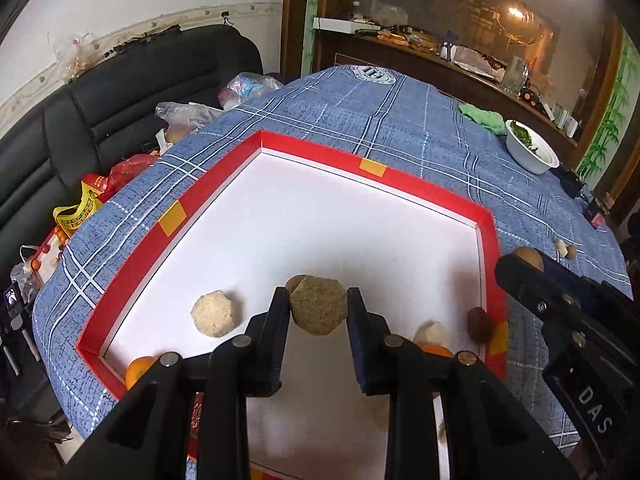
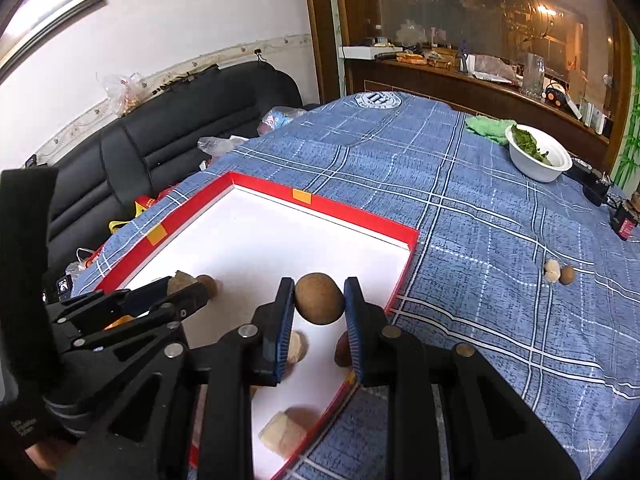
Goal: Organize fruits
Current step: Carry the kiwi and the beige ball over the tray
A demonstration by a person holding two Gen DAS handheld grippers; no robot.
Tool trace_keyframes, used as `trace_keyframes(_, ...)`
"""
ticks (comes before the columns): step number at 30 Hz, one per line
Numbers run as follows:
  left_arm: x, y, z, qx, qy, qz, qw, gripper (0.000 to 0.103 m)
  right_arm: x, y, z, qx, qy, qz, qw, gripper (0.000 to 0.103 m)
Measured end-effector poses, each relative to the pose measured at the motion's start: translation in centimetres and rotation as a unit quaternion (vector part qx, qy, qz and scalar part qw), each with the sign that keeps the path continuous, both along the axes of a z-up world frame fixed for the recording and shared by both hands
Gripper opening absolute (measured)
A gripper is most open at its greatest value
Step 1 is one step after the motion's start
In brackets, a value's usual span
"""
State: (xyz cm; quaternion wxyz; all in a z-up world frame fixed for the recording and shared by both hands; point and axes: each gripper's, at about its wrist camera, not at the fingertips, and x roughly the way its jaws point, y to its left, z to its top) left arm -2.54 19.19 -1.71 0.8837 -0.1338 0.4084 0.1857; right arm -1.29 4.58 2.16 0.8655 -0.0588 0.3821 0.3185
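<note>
My left gripper point(image 1: 319, 305) is shut on a greenish-brown faceted fruit point(image 1: 318, 305), held above the white floor of a red-rimmed box point(image 1: 420, 190). My right gripper point(image 2: 319, 300) is shut on a round brown fruit point(image 2: 319, 298) over the box's right part point(image 2: 360, 216); it also shows in the left wrist view point(image 1: 520, 270). In the box lie a pale faceted fruit point(image 1: 216, 313), a dark red fruit point(image 1: 479, 323), a cream fruit point(image 1: 430, 333) and oranges point(image 1: 138, 369). Two small fruits point(image 2: 559, 272) lie on the cloth to the right.
A blue plaid cloth point(image 2: 460, 208) covers the table. A white bowl of greens point(image 2: 538, 156) and a green rag point(image 2: 488, 126) stand at the far right. A black sofa point(image 1: 120, 92) with plastic bags is to the left. A wooden cabinet point(image 2: 480, 80) is behind.
</note>
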Motion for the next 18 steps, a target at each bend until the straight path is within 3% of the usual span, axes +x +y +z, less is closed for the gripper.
trace_keyframes(18, 1.3, 0.6, -0.3, 0.015, 0.009, 0.012, 0.9998, 0.027, 3.3, 2.4, -2.2, -0.003, 0.026, -0.005, 1.000, 0.027)
